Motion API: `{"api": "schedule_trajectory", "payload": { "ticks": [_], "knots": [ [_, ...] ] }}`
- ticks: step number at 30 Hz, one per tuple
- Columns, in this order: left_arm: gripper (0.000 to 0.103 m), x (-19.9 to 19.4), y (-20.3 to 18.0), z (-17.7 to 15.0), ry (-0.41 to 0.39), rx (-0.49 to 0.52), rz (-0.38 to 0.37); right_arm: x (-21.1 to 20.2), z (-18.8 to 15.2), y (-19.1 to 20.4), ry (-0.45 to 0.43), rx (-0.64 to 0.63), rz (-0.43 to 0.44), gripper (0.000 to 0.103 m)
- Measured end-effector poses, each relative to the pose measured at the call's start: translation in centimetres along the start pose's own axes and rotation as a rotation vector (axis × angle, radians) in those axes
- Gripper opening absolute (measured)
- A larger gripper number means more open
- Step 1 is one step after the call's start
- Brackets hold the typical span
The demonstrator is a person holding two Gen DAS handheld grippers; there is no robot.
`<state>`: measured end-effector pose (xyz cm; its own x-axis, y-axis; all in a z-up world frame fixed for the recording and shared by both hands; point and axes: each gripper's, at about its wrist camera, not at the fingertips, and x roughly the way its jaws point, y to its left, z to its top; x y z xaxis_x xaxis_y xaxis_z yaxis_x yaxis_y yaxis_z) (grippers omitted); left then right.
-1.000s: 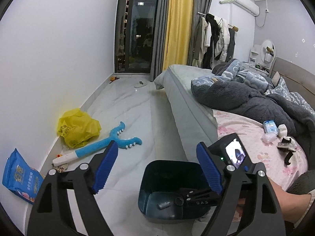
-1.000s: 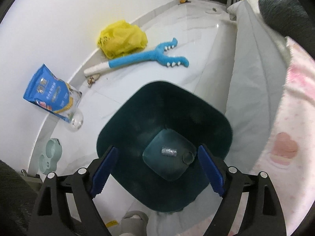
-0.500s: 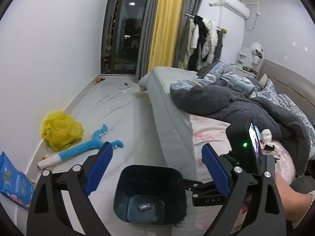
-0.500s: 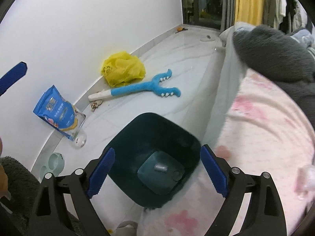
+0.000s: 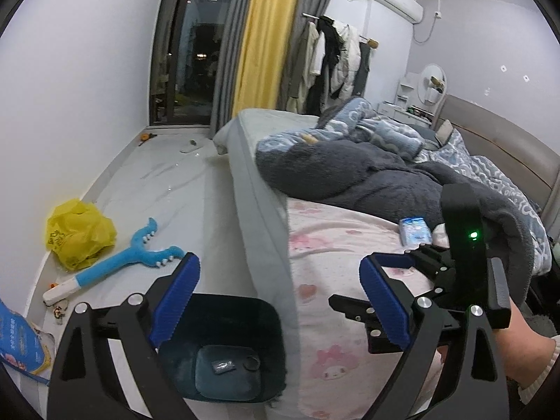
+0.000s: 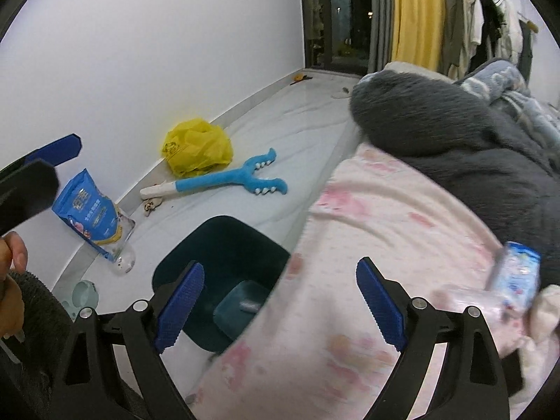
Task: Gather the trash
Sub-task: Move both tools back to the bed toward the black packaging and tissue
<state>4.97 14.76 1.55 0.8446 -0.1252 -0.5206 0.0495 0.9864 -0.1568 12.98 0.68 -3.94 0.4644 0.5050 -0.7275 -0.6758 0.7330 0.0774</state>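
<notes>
A: Trash, item one, largest holder first: bed (image 5: 336, 280) with pink printed sheet, carrying the loose litter. Dark teal trash bin (image 5: 245, 309) stands on the floor just beside the mattress edge.

B: Contents of the bin?

A: One small crumpled silvery scrap (image 5: 223, 366) on the bottom, plus a round ring-like bit beside it. Otherwise bare.

B: Next entry, the litter on the bed?

A: Small blue-and-white packet (image 6: 518, 273), lying on the pink sheet near the grey fleece blanket (image 6: 455, 133). Beside it a clear crinkled wrapper (image 6: 465, 297), blurred, and a pale wad at the frame edge; I cannot tell what that wad is.

B: Grippers?

A: Right gripper (image 6: 278, 304): jaws wide apart, nothing between them, pointed over the bed edge with the packet off to its right. Left gripper (image 5: 276, 301): jaws likewise apart and empty, above the bin and mattress edge.

B: Step in hand, by your reading?

A: Likely a reach by the right gripper toward the packet. Advice: swing right until the packet sits between the pads, come down flat to the sheet, and close across the packet's narrow side. Soft bedding gives, so press lightly or the sheet gets pinched too. The clear wrapper touches or overlaps the packet; take one piece at a time unless both seat firmly.

B: Floor items, smaller lots?

A: Yellow plastic bag (image 6: 197, 152) against the wall, blue plush claw stick (image 6: 227, 183), blue snack bag (image 6: 89, 211). All well apart from both grippers.
</notes>
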Motion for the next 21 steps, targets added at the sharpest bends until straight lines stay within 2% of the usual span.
{"api": "schedule_trajectory", "payload": {
  "ticks": [12,21],
  "knots": [
    [0.094,2.1,-5.3,0.5,0.027,0.075,-0.064,-6.6,-1.4,-6.0,-0.087,0.006,-0.061,0.090],
    [0.094,3.8,-9.4,0.7,0.048,0.126,-0.128,-10.2,-3.6,-11.5,-0.105,0.034,-0.098,0.090]
  ]
}}
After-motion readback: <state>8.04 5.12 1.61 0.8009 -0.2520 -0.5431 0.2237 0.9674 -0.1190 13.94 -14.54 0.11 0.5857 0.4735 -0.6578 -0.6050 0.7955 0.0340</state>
